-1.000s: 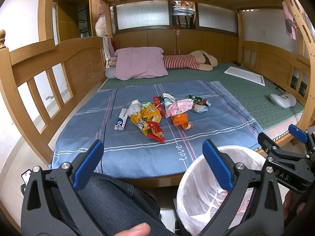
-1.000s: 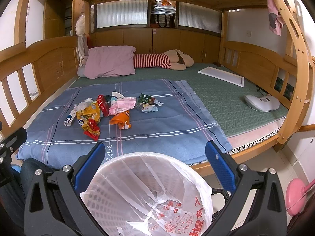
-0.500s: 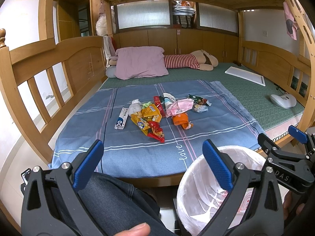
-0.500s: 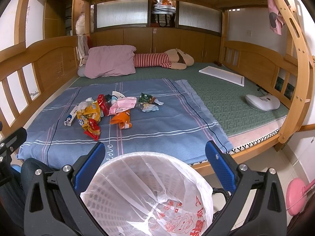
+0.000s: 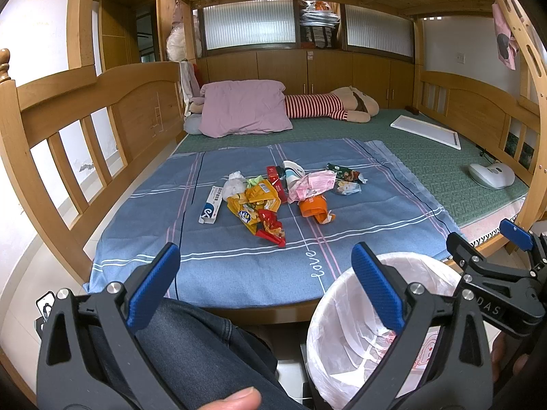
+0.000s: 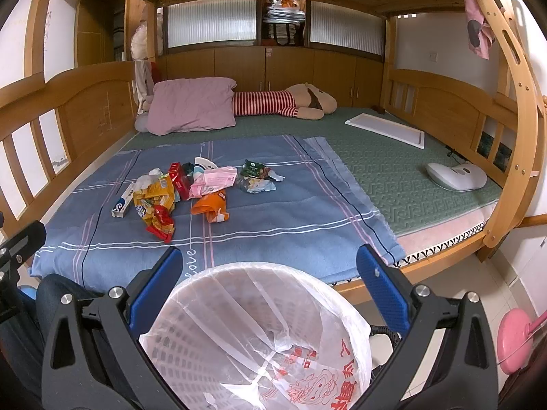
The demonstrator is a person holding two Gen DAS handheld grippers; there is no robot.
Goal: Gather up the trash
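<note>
Hovering with fingers spread wide and empty, the left gripper (image 5: 265, 285) and right gripper (image 6: 270, 285) sit at the foot of the blue plaid bedsheet (image 5: 359, 220). A heap of crumpled snack wrappers (image 5: 270, 201) lies on it at twelve o'clock. The white plastic-lined wastebasket (image 6: 259, 338) stands at six o'clock under the right gripper.

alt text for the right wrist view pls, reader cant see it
The open right gripper hangs over a bin lined with a white plastic bag at the bed's edge. Ahead, crumpled snack wrappers lie scattered on a blue blanket; a pink pillow and striped plush toy lie beyond.
</note>
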